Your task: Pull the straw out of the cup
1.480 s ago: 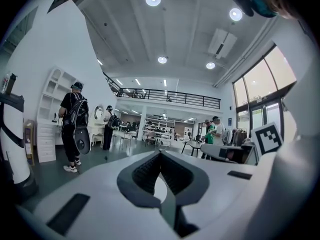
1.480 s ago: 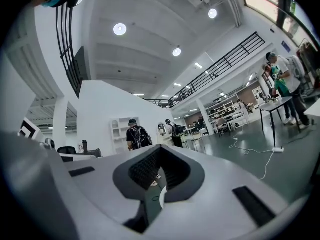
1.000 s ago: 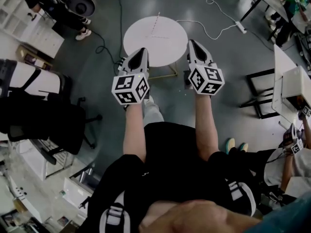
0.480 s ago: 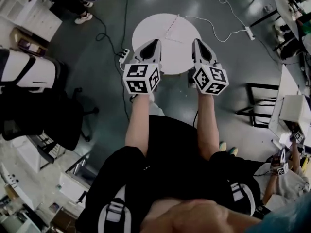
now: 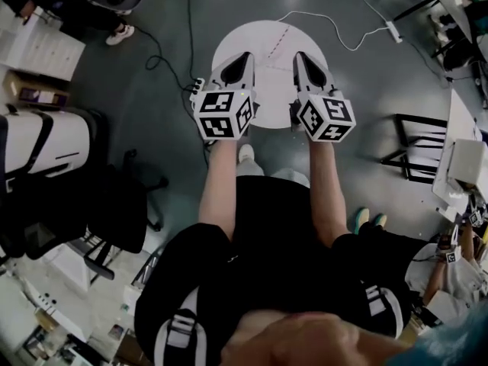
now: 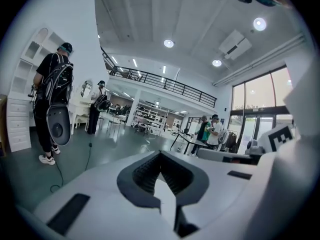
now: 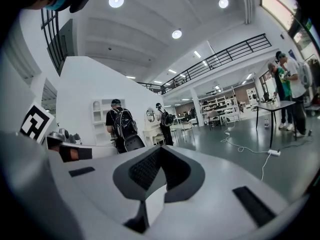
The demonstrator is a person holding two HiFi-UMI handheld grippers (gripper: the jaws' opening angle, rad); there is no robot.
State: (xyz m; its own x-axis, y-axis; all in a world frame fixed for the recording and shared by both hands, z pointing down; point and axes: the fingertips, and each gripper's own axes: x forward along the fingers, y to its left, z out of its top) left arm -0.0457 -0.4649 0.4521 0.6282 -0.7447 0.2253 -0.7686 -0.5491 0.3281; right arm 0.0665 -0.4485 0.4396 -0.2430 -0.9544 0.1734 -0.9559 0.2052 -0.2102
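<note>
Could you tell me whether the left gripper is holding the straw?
No, the left gripper has its jaws together with nothing between them.

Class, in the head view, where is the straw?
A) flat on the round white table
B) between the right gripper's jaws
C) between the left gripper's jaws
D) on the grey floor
A: the straw lies flat on the far part of the round white table.

1. The left gripper [image 6: 161,154] has its fingers [image 6: 142,176] closed tip to tip, with nothing between them.
2. Far left of the fingers, a person [image 6: 52,99] wearing a black backpack [image 6: 57,81] faces white shelves [image 6: 22,104].
3. Beyond the fingers to the right, two people [image 6: 210,131] stand near tall windows [image 6: 260,109].
</note>
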